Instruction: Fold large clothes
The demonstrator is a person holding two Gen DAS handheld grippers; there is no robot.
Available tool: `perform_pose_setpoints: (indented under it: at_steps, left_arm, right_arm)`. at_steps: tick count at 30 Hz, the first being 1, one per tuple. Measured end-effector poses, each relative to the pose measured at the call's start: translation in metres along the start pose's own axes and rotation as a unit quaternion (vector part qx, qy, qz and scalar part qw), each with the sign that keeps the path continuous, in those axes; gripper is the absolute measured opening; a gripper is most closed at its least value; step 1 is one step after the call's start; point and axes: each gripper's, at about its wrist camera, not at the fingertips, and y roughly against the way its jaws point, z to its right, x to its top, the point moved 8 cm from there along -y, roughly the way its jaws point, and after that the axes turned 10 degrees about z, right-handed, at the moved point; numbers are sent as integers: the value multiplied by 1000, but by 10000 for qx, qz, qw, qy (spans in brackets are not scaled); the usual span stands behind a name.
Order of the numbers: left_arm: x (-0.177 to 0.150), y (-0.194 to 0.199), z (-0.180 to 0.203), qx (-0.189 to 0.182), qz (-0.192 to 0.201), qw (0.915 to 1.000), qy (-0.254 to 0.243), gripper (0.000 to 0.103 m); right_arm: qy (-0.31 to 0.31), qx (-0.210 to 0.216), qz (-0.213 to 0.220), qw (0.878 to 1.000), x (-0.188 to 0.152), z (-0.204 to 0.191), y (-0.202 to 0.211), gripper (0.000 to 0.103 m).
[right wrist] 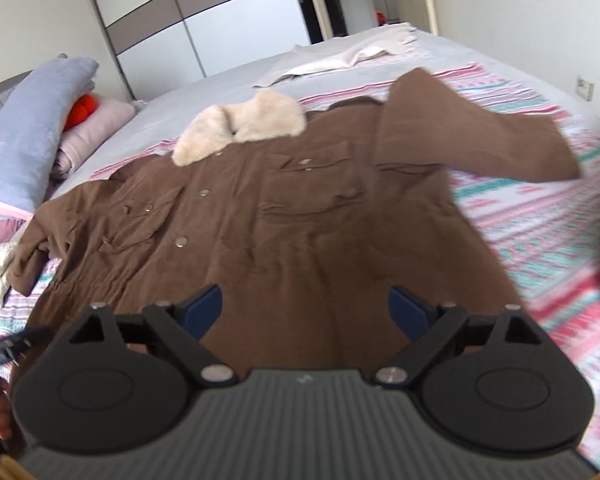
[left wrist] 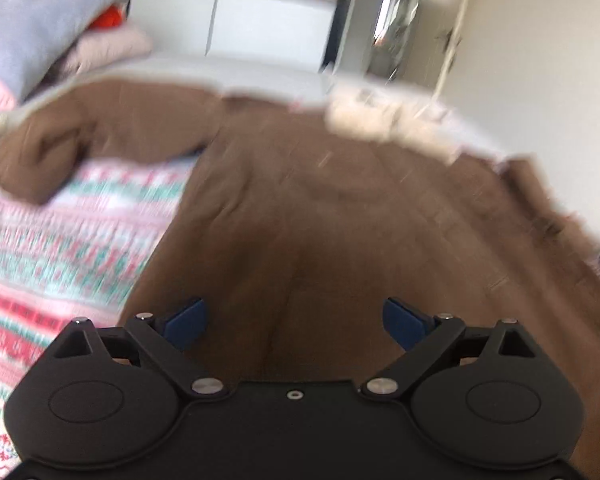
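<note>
Coat (right wrist: 300, 216) lies face-up, spread flat across patterned bedspread (right wrist: 540, 216); left gripper (left wrist: 294, 322) and right gripper (right wrist: 306, 312) hover above hem, jaws released, empty; risk: thick fabric may slip from a shallow grip, skewing the fold.

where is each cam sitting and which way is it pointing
Left wrist: on the left gripper, low over the brown coat, facing its fur collar; blue fingers apart.
Right wrist: on the right gripper, above the hem, facing up the buttoned front toward the wardrobe.
Shared: coat, collar, patterned blanket.
</note>
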Motion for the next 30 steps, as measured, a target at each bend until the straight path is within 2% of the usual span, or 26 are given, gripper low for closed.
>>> perform_pose_setpoints:
  at_steps: [2,4,6,7,10,12,14,15,16,17,20,22,24,25,27,28,29,30]
  left_arm:
    - [-11,6,-5,-227,-116,9989,-401,95]
    - [-13,21,-3,-306,-329,9953,-859,95]
    - [-11,38,-8,-493,-530,9908,-1146,95]
    - [-6,46,-15,-482,-442,9902,-1237,95]
    - [22,57,-56,44,78,9919,-1268,96]
    - [42,50,-93,472,259,9946,-888,98]
    - [59,35,-138,832,400,9956,-147,98]
    - [65,27,-162,973,488,9935,341,98]
    - [69,18,-185,1121,581,9882,867,98]
    - [71,7,-210,1272,665,9793,1428,98]
    - [68,-23,-263,1724,804,9480,2552,95]
    - [70,-40,-280,1840,1014,9363,2813,95]
    - [77,-53,-287,1881,1291,9304,2870,93]
    - [82,-58,-288,1875,1372,9281,2909,84]
    - [89,-72,-288,1864,1464,9247,2980,57]
    - [93,-77,-287,1988,1470,9247,2896,33]
    - [100,-80,-284,2216,1423,9263,2694,18]
    - [111,-80,-279,2414,1458,9293,2383,14]
  right_arm:
    - [54,-35,-90,9999,-12,4,-21,95]
    - [283,-334,-319,9985,-34,19,-40,95]
    - [922,-627,-275,9934,-45,23,-46,100]
    - [1145,-714,-328,9903,-45,21,-46,100]
    - [1023,-651,-396,9918,-42,21,-45,103]
    - [923,-671,-457,9924,-40,22,-48,103]
    - [899,-704,-454,9924,-36,20,-52,103]
    - [895,-724,-444,9924,-35,17,-53,102]
    - [905,-748,-431,9921,-33,16,-56,102]
    - [935,-760,-401,9919,-31,13,-58,102]
    - [1066,-787,-267,9908,-26,4,-61,102]
    - [1190,-836,-197,9892,-24,-3,-64,102]
    - [1372,-873,-117,9866,-22,-12,-66,102]
    - [1463,-895,-80,9852,-21,-16,-68,102]
    - [1614,-911,-38,9827,-21,-24,-73,102]
    - [1646,-895,-37,9823,-21,-27,-76,102]
    - [1651,-878,-51,9824,-21,-31,-79,102]
    - [1640,-848,-67,9828,-21,-33,-81,102]
